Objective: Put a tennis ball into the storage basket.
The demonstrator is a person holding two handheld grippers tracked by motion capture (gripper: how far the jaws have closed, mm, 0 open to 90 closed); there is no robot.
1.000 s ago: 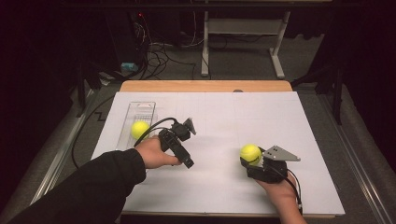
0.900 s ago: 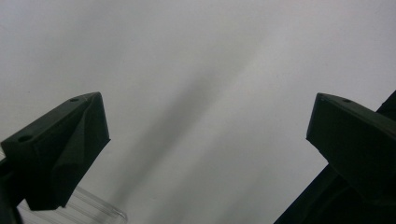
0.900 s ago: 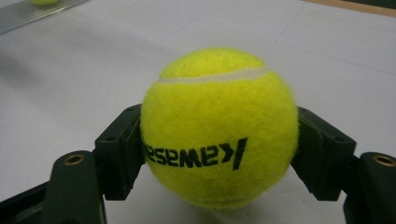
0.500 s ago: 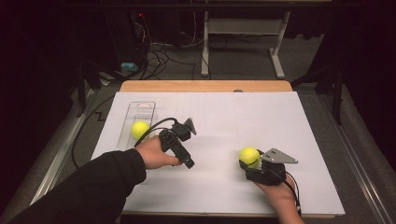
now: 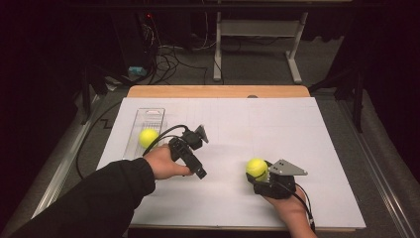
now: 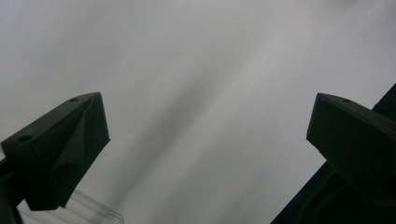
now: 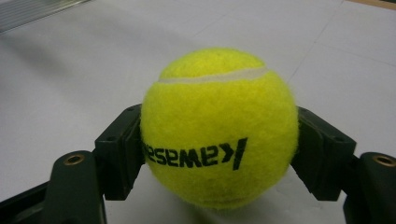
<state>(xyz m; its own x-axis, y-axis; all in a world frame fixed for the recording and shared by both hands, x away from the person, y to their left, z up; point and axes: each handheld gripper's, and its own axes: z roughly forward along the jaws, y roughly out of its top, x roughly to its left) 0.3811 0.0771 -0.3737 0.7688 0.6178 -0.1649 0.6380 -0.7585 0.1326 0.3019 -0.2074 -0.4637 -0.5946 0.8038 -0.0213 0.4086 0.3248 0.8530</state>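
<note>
The right hand-held gripper (image 5: 258, 174) pinches a tennis ball (image 7: 218, 126) between its jaws, low over the desk (image 5: 307, 144) at the right front. The clear tray (image 5: 148, 116), which holds a second ball (image 5: 148, 138), lies well to its left, nearer the left hand-held gripper (image 5: 198, 135), whose jaws stand spread and empty.

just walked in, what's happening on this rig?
A person works two handheld grippers over a white table. The right gripper has its jaws shut on a yellow tennis ball, low over the near right part of the table. The left gripper is open, jaws wide apart with nothing between them, beside a clear tray on the left. A second tennis ball already sits in that tray.
</note>
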